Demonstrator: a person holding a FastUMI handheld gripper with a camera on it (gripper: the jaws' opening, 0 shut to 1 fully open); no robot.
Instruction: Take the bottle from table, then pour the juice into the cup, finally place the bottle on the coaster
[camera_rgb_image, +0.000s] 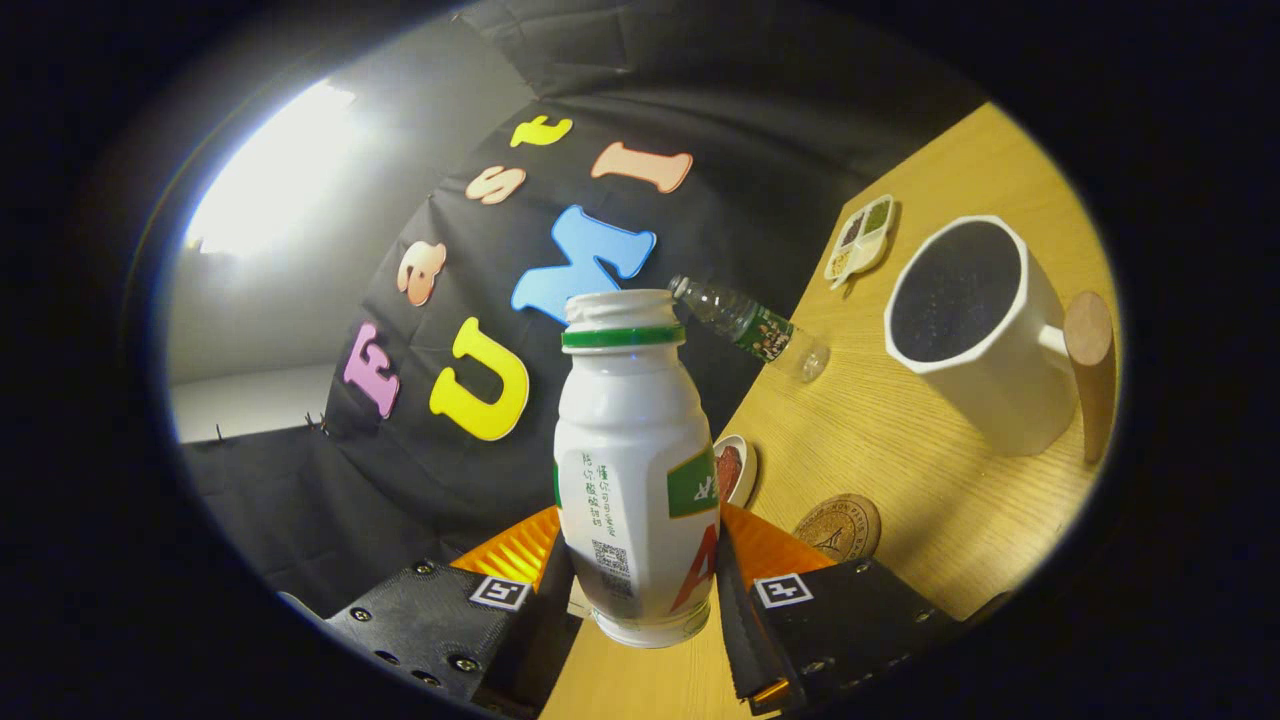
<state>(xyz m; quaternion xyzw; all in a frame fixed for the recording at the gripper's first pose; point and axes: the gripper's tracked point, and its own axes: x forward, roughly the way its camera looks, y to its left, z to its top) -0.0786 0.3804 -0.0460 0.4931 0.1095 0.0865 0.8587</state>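
Table (930, 480): wood-grain top, and your view is tilted, so it slopes up beyond the bottle in your grip. Take that bottle as your landmark for every place below.
Wall (300, 480): black cloth, behind the bottle and on the side away from the table.
Cup (975, 335): large white mug with a wooden handle, well apart from the bottle across the table; its mouth faces you and the inside looks dark. You cannot tell from here whether anything is in it.
Bottle (635, 470): white plastic, green band at the neck, cap off, mouth open. It stands upright along your fingers, its base low between them and lifted clear of the table.
Gripper (640, 585): clenched on the bottle; you have one finger pressed against each side of its lower body.
Water bottle (752, 328): small, clear, with a dark label; it stands on the table beyond the white bottle's neck, toward the cup.
Coaster (840, 528): round and brown with an embossed design, flat on the table just beside the bottle's lower half, on the cup side. Nothing sits on it.
Tray (860, 238): small divided dish, further off than the water bottle, near the table's far edge.
Dish (735, 470): small and round, with something reddish inside, partly hidden right behind the bottle's shoulder.
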